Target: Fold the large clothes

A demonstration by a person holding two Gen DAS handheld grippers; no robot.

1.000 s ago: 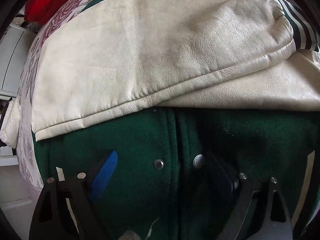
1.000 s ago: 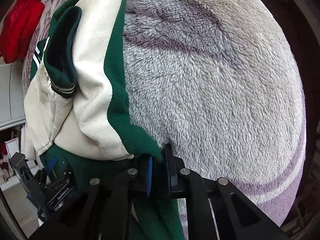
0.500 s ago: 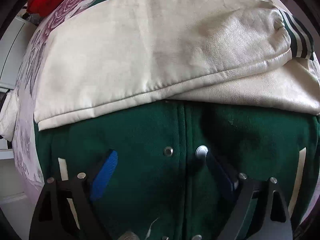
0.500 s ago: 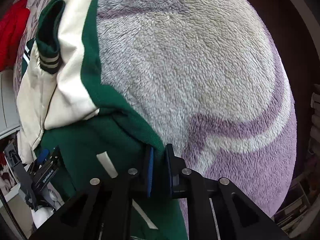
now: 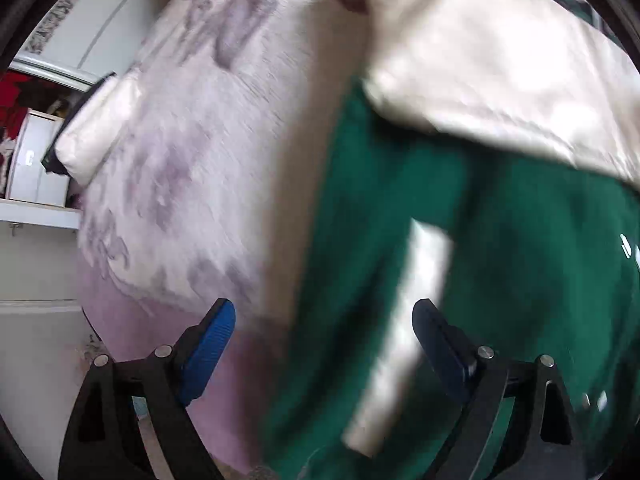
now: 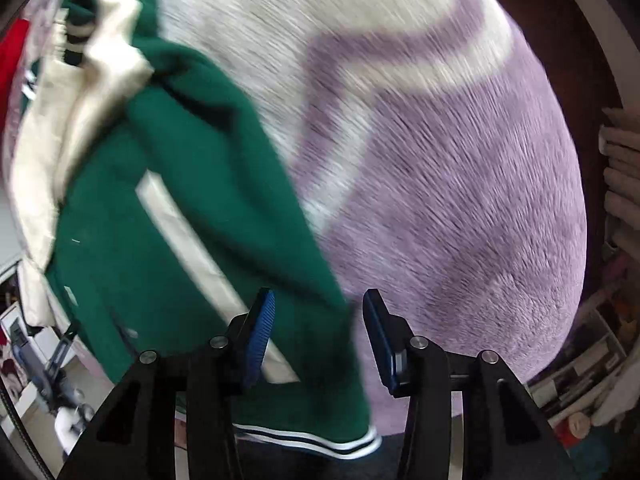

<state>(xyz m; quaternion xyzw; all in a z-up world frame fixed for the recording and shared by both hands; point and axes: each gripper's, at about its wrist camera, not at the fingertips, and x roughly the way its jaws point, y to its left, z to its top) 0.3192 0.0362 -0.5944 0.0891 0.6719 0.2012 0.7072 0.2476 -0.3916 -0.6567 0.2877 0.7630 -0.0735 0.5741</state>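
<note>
The green wool varsity jacket with cream leather sleeves [image 5: 500, 248] lies on a fluffy lilac-and-white patterned blanket [image 5: 192, 168] that covers the bed. In the left wrist view the picture is smeared by motion blur. The left gripper [image 5: 324, 344] has its two blue-padded fingers [image 5: 208, 344] spread wide, with nothing between them touching either pad as far as the blur allows one to see. The left pad hangs over the blanket, the right pad over the green body of the jacket, and the jacket's edge and a cream pocket stripe [image 5: 404, 328] run through the gap. A cream sleeve [image 5: 492, 80] lies folded across the upper part of the green body. At the far left stand white cupboards [image 5: 60, 248].

In the right wrist view the right gripper [image 6: 318, 344] also has its blue pads [image 6: 260, 336] parted, though less widely. The green side edge of the jacket [image 6: 180, 220] passes between them, and a fold of green cloth lies close to the left pad; whether it touches the pad cannot be told. The right pad stands clear of the cloth, over the blanket [image 6: 460, 200]. The jacket's striped knit hem [image 6: 320, 442] shows just below the fingers, and a striped cuff [image 6: 76, 36] sits at the top left beside a red cloth [image 6: 10, 60]. Along the right rim there are stacked items on shelves [image 6: 616, 200], too blurred to name.
</note>
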